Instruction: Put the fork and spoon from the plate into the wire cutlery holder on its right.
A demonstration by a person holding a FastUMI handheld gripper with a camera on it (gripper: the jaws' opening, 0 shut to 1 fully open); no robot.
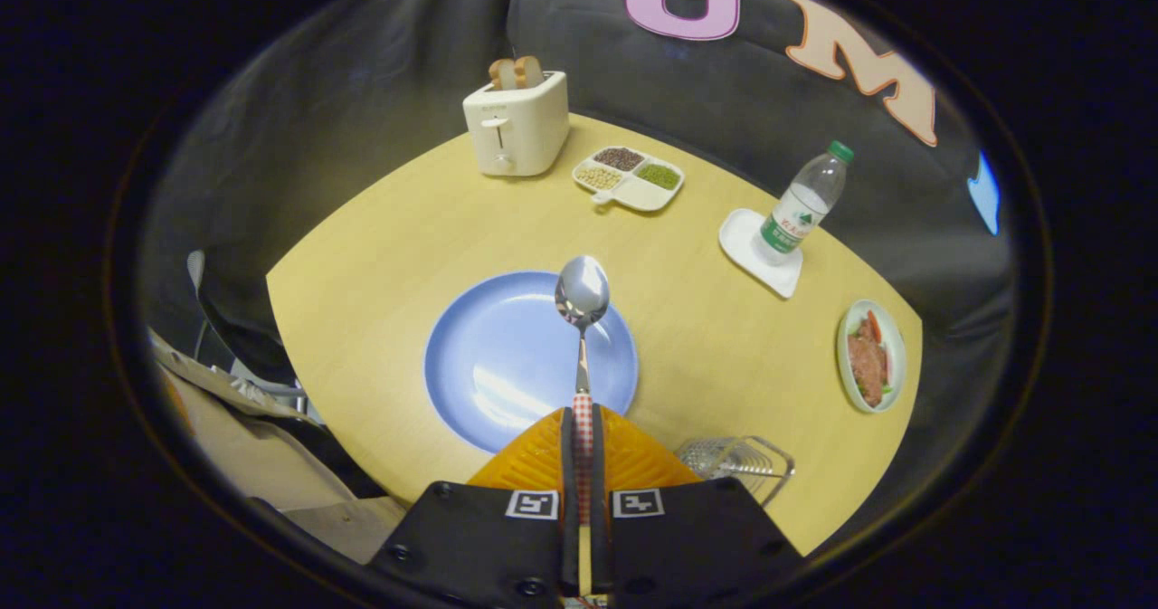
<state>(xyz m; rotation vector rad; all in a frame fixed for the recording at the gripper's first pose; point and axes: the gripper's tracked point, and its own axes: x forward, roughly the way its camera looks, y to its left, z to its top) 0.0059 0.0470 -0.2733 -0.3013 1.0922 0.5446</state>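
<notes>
Steel spoon (582, 319) clamped between tongs (583, 428), above plate (488, 365)

One spoon (582, 294); one plate (507, 356); one toaster (517, 125); one bottle (803, 204); one wire holder (737, 460).

A single fisheye camera rides on the tool (583, 428) and looks forward and steeply down along its two fingers (543, 455), from fairly high above the counter (380, 247). It faces the booth's dark cloth wall (380, 66), taking in nearly the whole countertop at once.
</notes>
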